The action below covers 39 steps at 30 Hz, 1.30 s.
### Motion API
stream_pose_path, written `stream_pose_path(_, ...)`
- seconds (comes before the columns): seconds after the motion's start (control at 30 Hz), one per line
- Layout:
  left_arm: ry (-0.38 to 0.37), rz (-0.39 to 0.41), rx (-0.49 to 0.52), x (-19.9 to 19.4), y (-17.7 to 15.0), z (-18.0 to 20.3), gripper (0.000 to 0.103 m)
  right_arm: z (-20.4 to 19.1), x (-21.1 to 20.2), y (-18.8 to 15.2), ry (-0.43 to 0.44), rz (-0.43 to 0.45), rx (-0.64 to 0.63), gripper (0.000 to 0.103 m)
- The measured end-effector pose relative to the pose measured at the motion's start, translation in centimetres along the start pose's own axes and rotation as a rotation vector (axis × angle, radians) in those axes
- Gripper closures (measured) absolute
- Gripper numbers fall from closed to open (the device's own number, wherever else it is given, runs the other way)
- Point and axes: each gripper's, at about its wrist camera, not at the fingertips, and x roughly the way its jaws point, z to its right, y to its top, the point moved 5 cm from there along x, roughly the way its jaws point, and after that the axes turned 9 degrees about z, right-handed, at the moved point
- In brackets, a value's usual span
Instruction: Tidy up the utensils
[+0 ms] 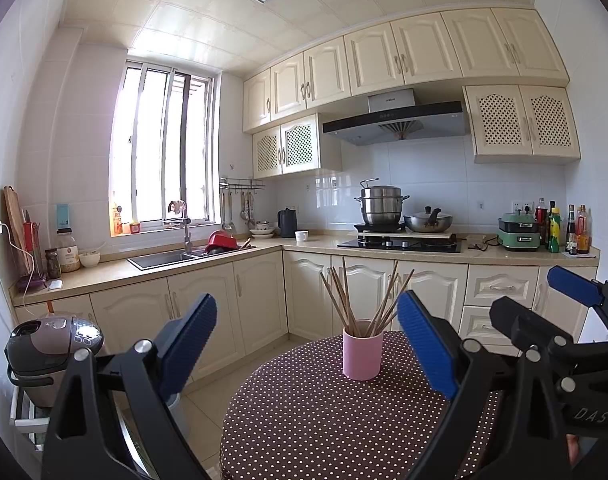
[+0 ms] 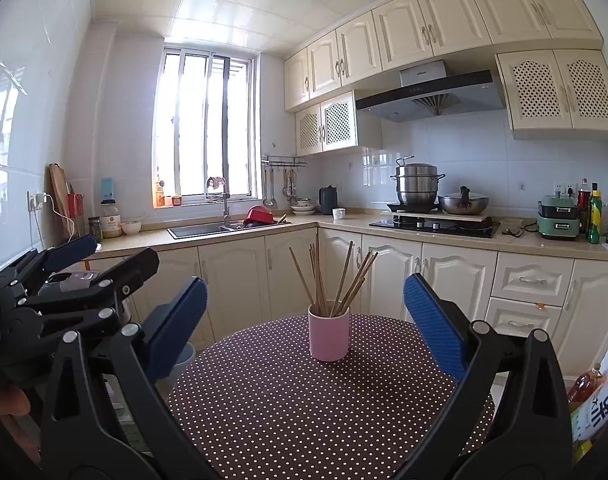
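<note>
Standing upright near the far edge of a round polka-dot counter [image 1: 304,420]: one pink cup [image 1: 363,354] holding wooden chopsticks [image 1: 360,300], long axes near vertical, tips fanning upward and outward to both sides. Left claw [image 1: 307,342] released, blue pads spread wide, cup between them but well apart. Right claw [image 2: 305,322] likewise released, holding nothing. Left view alone shows a rice cooker [image 1: 52,348] at floor level to the left; right view alone shows a bottle [image 2: 584,388] and yellow carton [image 2: 598,416] at lower right.
</note>
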Motion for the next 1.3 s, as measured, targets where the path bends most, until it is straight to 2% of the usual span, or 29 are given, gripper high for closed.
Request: stream_pose_path(1.3, 0.008, -0.017, 0.005, 0.34, -0.68, 0.35, 0.013, -0.06, 0.38, -0.39, -0.002, -0.024, 0.013, 0.006)
